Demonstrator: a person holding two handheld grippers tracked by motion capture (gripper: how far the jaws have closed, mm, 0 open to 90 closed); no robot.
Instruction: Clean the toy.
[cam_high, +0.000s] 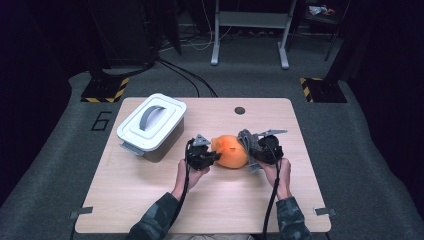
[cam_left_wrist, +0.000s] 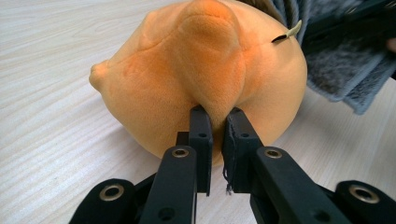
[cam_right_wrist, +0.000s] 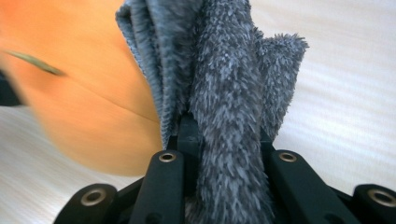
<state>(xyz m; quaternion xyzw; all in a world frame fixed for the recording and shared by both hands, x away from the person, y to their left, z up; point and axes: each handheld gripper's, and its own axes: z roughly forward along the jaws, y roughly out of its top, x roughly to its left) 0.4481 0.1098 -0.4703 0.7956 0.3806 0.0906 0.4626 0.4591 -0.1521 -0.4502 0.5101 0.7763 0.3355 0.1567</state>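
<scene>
While a person's forearms reach in from the near edge, a wooden table (cam_high: 150, 200) carries a white lidded box (cam_high: 150, 125) at its far left, well apart from the work at centre. Just right of the box and nearer the person lies an orange plush toy (cam_high: 231, 151), resting on the tabletop between both tools. Against the toy's right side hangs a grey cloth (cam_right_wrist: 224, 93), bunched and fuzzy. At the toy's left, the left gripper (cam_left_wrist: 217, 116) has its jaws pinched tight on a fold of the orange plush. At the toy's right, the right gripper (cam_right_wrist: 219, 135) is clamped on the cloth, which spills over its jaws.
</scene>
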